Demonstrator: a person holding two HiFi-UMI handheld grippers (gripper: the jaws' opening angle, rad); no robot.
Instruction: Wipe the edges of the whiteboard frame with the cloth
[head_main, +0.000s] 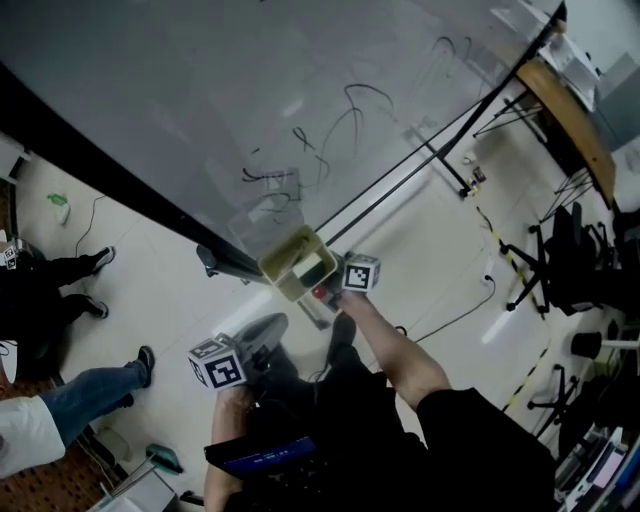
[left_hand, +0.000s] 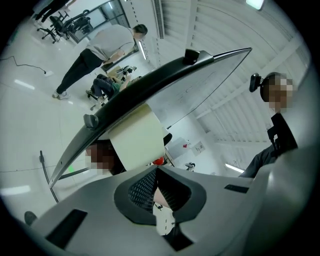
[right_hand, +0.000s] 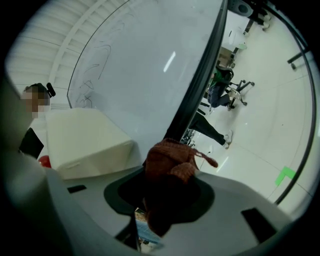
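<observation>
The cloth (right_hand: 175, 160), a rust-red knit wad with one loose strand poking out at 3 o'clock, is bunched and pinched in my right claw (right_hand: 169, 175). From it the whiteboard frame (right_hand: 202, 75), a thin dark edge, climbs toward 1 o'clock. It borders the glossy, scribbled whiteboard (right_hand: 140, 65) at 11 o'clock.

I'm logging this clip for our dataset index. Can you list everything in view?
whiteboard: one, grey-white with dark scribbles, fills the upper left
frame: one, black, along the board's edge
box: one, cream, at the frame by the tongs
desk: one, wood top, upper right
office chair: one clear, black, right floor
bystanders: two pairs of legs, left floor
cloth: one, reddish-brown knit, in the right tongs
left tongs: shut, nothing held
right tongs: shut on the cloth
</observation>
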